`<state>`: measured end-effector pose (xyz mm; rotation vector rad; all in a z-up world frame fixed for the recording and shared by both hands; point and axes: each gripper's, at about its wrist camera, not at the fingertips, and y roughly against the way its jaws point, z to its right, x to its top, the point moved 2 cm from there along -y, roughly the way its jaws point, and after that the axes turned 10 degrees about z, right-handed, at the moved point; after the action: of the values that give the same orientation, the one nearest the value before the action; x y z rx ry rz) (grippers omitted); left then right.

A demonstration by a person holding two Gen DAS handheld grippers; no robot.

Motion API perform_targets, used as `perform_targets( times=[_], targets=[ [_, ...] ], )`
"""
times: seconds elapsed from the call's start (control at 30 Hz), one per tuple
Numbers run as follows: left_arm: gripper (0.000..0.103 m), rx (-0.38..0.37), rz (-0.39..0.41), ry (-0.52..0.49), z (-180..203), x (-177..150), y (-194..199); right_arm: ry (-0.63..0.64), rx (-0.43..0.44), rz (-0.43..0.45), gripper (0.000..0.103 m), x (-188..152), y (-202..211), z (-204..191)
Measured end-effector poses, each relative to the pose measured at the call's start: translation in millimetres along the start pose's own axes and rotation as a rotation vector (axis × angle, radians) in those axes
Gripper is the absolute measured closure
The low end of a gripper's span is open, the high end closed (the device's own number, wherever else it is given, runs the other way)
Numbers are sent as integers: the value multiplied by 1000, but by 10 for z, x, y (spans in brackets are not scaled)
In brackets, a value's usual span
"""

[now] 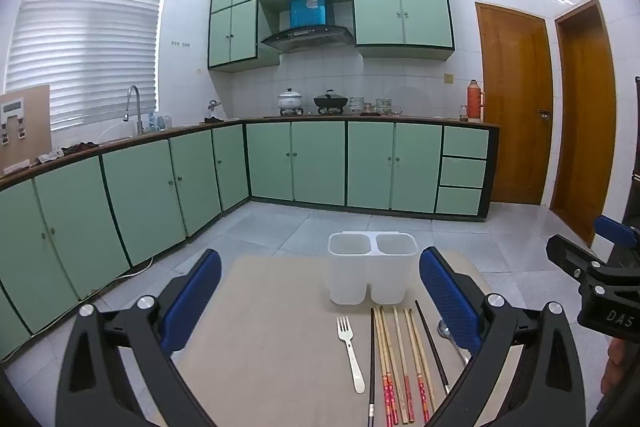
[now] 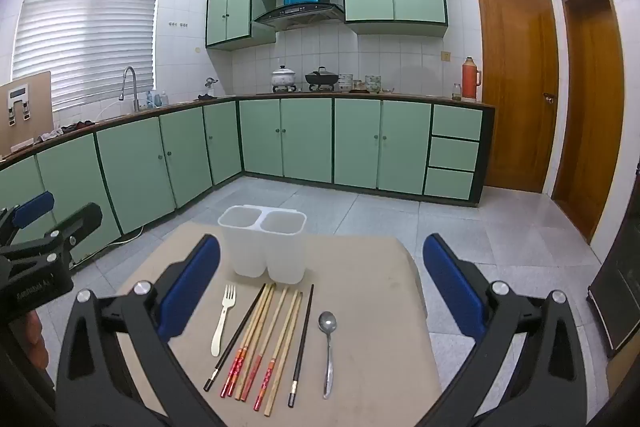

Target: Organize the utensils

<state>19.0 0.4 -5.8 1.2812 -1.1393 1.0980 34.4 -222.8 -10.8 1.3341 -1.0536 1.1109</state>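
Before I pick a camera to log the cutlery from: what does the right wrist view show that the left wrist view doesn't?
Only the right wrist view shows the whole metal spoon, lying apart from the chopsticks. Only the left wrist view has that spoon mostly hidden behind a blue finger pad. Both share the white two-compartment plastic holder, white plastic fork, wooden and black chopsticks and beige tabletop.

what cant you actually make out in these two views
- Spoon, left wrist view: mostly hidden behind the left gripper's right finger; only the bowl shows.
- Chopsticks, left wrist view: lower ends cut off by the bottom edge.
- Holder, both views: compartment floors hidden by its own walls.
- Right gripper, left wrist view: cut off by the right edge.
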Motion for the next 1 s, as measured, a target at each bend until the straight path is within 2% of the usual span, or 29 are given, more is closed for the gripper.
perform_targets(
  times=[1.0],
  targets=[
    [6,8,8,-9,15,13,17,0,-1,2,5,2,7,5]
  ],
)
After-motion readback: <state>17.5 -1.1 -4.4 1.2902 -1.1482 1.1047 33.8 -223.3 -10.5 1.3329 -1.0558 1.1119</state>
